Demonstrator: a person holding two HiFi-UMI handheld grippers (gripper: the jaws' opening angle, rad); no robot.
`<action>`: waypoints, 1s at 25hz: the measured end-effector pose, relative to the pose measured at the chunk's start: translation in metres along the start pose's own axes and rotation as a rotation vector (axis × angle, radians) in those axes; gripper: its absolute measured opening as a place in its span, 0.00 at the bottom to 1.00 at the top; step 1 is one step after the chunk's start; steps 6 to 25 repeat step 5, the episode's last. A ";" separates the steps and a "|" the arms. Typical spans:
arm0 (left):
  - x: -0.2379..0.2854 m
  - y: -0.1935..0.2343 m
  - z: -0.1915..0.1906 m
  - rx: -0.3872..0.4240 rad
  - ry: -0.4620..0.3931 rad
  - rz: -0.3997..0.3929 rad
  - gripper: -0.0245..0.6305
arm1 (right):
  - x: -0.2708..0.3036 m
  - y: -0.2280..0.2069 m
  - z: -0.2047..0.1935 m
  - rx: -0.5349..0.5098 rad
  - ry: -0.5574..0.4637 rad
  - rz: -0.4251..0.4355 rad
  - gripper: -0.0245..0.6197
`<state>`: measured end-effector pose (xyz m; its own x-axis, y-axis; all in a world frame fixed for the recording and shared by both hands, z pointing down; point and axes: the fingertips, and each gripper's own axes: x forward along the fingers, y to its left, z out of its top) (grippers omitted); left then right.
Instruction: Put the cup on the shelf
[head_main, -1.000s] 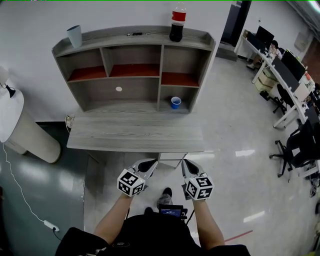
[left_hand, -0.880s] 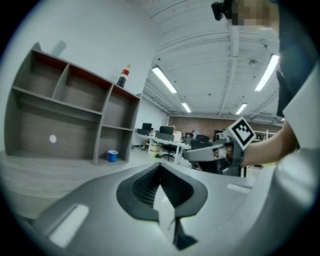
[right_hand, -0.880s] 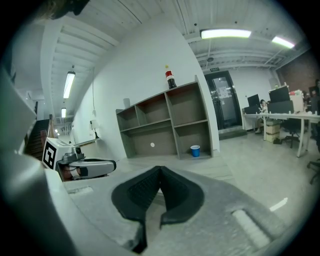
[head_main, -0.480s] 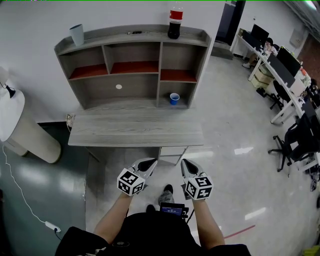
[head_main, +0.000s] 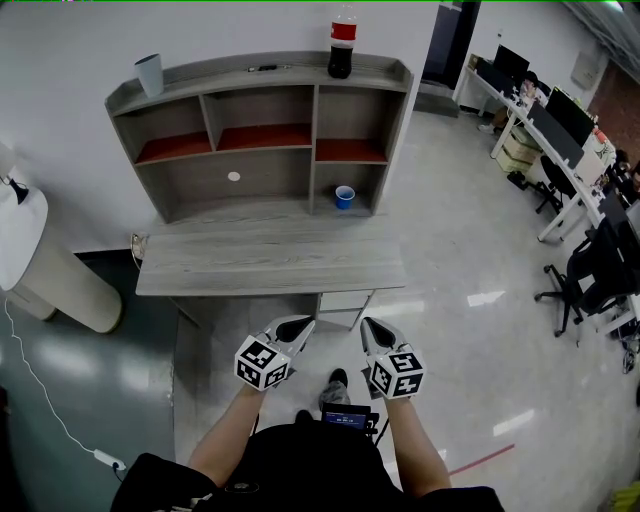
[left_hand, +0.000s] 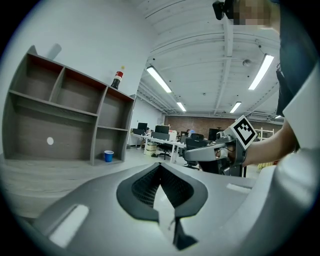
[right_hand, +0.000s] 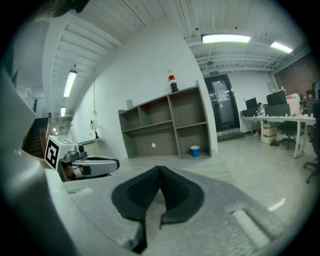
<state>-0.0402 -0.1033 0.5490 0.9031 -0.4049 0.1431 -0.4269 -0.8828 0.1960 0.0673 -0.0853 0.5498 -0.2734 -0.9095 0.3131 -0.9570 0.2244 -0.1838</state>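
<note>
A small blue cup stands in the lower right compartment of the grey shelf unit that sits on a grey desk. It also shows far off as the blue cup in the left gripper view and the blue cup in the right gripper view. My left gripper and right gripper hang side by side in front of the desk's near edge, well short of the cup. Both are shut with nothing between the jaws. A grey cup stands on the shelf top at the left.
A cola bottle stands on the shelf top. A white disc marks the middle compartment's back. A big white cylinder stands left of the desk, with a cable and power strip on the floor. Office desks and chairs fill the right.
The view has drifted slightly, so shelf and cup sit a little further left and up in the picture. Both grippers keep their place and stay shut.
</note>
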 end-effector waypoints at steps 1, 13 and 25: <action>0.000 0.000 0.001 0.001 0.000 -0.001 0.04 | 0.000 0.000 0.000 0.000 -0.001 -0.001 0.04; 0.000 0.000 0.001 0.002 0.001 -0.005 0.04 | 0.000 0.001 0.001 0.001 -0.002 -0.004 0.04; 0.000 0.000 0.001 0.002 0.001 -0.005 0.04 | 0.000 0.001 0.001 0.001 -0.002 -0.004 0.04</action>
